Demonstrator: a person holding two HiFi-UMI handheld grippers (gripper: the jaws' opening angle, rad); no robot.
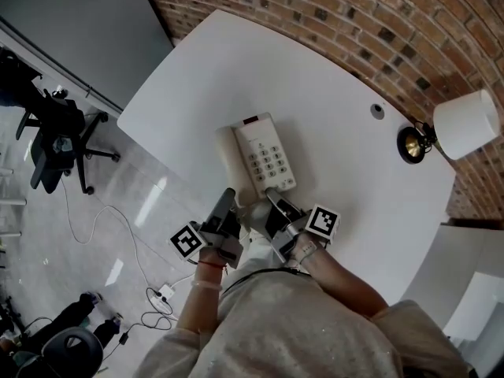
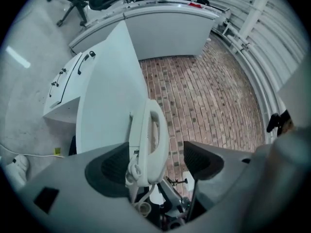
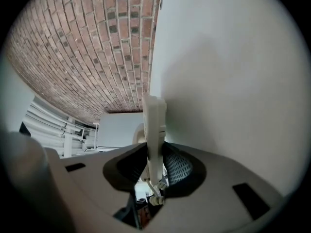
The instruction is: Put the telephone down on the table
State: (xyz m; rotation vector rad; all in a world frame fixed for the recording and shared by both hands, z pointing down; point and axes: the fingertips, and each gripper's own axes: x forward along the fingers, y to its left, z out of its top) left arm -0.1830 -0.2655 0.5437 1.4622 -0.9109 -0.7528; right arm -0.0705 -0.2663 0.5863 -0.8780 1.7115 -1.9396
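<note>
Head view: set high, looking steeply down on the white table (image 1: pixel 339 93); telephone (image 1: pixel 264 156) at frame centre, left gripper (image 1: pixel 228 199) and right gripper (image 1: pixel 277 201) at lower centre, brick wall (image 1: pixel 354 14) across the upper right. Left gripper view: close behind its jaws, facing the brick wall, rolled so the tabletop stands at centre left. Right gripper view: very close, also rolled; tabletop fills the right half, brick the upper left. Shared by all three: telephone, table, brick wall.

The white table (image 1: pixel 339 77) carries a lamp (image 1: pixel 465 124) at its edge by the brick wall; a round grommet (image 1: pixel 378 110) sits just left of the lamp.
</note>
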